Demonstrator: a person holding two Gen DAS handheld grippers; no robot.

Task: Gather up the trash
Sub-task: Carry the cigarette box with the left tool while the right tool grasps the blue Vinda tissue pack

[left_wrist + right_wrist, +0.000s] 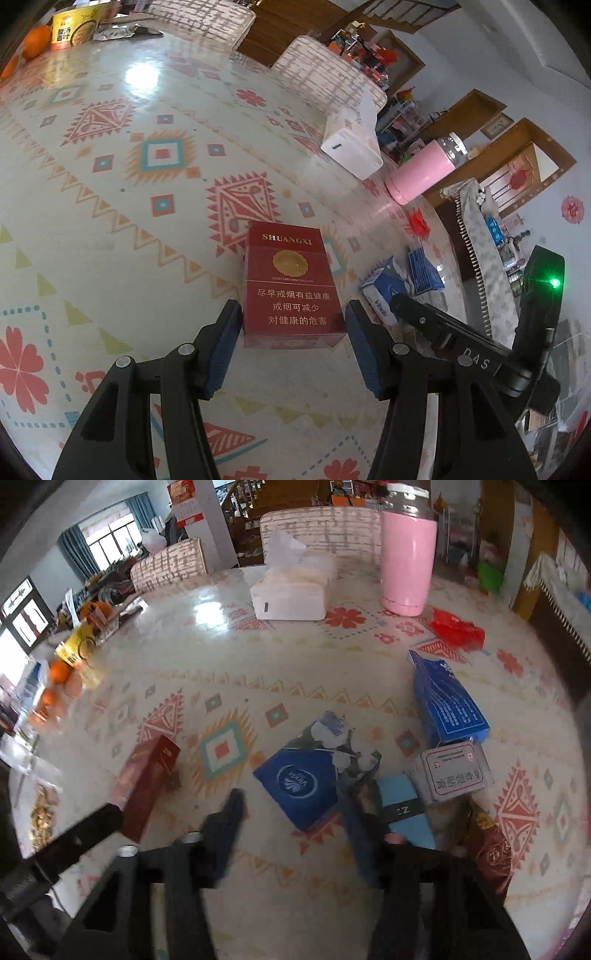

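Two grippers work over the patterned table [110, 192]: the left gripper [293, 338] is clamped on the red pack [291, 291], lifted off the cloth, while the right gripper [291, 823] hangs jaws apart above the crumpled blue wrapper [303, 779]

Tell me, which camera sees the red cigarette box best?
The left wrist view. The red cigarette box fills the middle there, its printed front sharp and readable, sitting between the left gripper fingers. In the right wrist view the same box is off to the left, blurred, seen at an angle.
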